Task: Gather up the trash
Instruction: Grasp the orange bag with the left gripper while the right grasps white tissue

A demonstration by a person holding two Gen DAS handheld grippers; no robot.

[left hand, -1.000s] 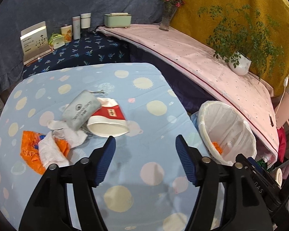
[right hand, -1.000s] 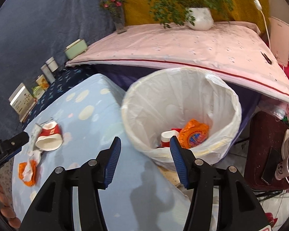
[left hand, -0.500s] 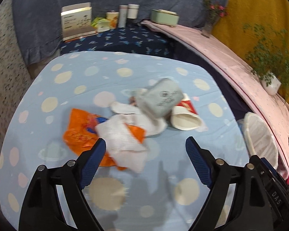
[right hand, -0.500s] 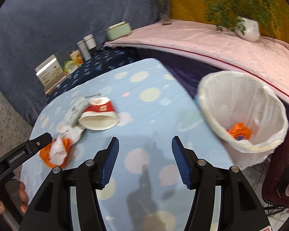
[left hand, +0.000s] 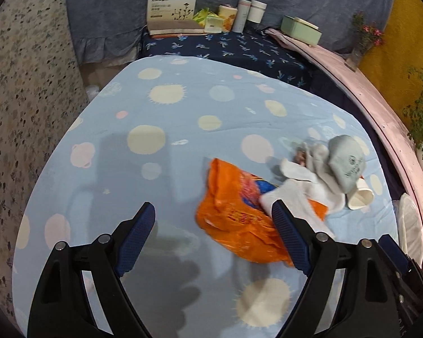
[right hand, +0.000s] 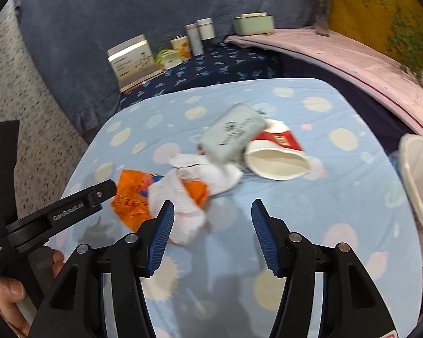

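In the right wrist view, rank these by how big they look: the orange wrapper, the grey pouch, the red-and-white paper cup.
1. Orange wrapper, though a white tissue hides part of it.
2 and 3. Grey pouch and red-and-white paper cup look alike in size; I would not rank them.

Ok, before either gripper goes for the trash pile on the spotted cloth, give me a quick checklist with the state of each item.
1. Left gripper empty, jaws just opened wide: ok.
2. Right gripper empty, jaws apart: ok.
3. Orange wrapper centred between the left jaws: not ok, it sits toward the right finger.
4. White tissue free to lift alone: not ok, it lies on the wrapper.
5. Paper cup clear of the grey pouch: not ok, the pouch overlaps it.
6. Lined bin room: cannot tell, only its rim shows.
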